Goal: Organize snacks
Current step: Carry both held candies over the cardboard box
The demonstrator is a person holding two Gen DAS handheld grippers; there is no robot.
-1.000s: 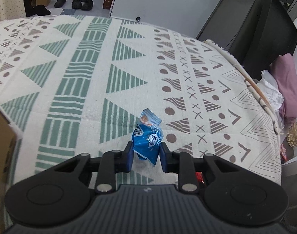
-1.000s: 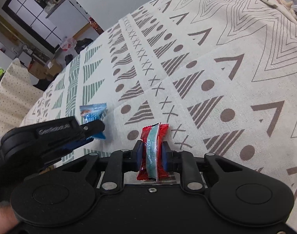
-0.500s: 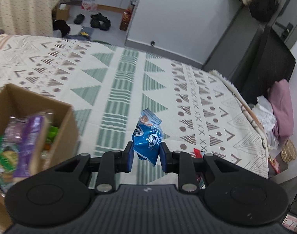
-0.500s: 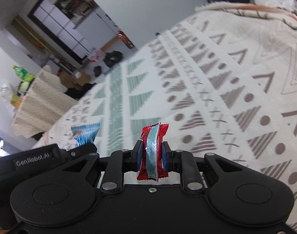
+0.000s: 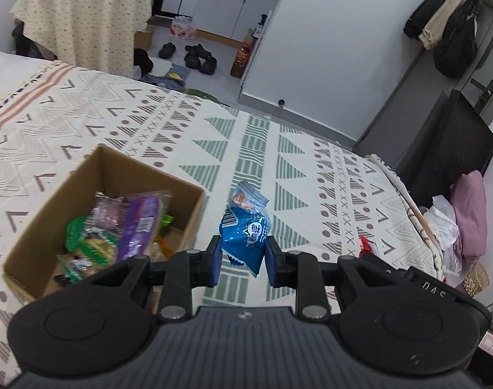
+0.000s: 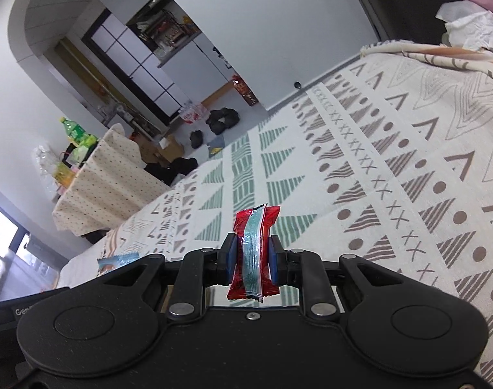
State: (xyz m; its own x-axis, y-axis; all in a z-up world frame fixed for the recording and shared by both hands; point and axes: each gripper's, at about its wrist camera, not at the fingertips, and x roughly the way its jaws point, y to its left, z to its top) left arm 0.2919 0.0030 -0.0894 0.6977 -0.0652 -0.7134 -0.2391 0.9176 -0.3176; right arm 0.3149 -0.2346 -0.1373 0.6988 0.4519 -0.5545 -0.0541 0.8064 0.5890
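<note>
I am gripping a blue packet (image 5: 245, 231) in my left tool (image 5: 241, 261) and a red packet (image 6: 254, 253) in my right tool (image 6: 253, 261), heading for the box (image 5: 188, 223) at lower left.

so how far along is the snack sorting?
Done: the cardboard box already holds several packets. In hand: left gripper is shut on the blue packet, right gripper on the red packet, both above the patterned cloth. Left: dropping both in the box. No other loose snacks visible.

Even, soft indoor daylight, brightest from a window at the right view's lower left; fisheye bending at edges; slight blur.
</note>
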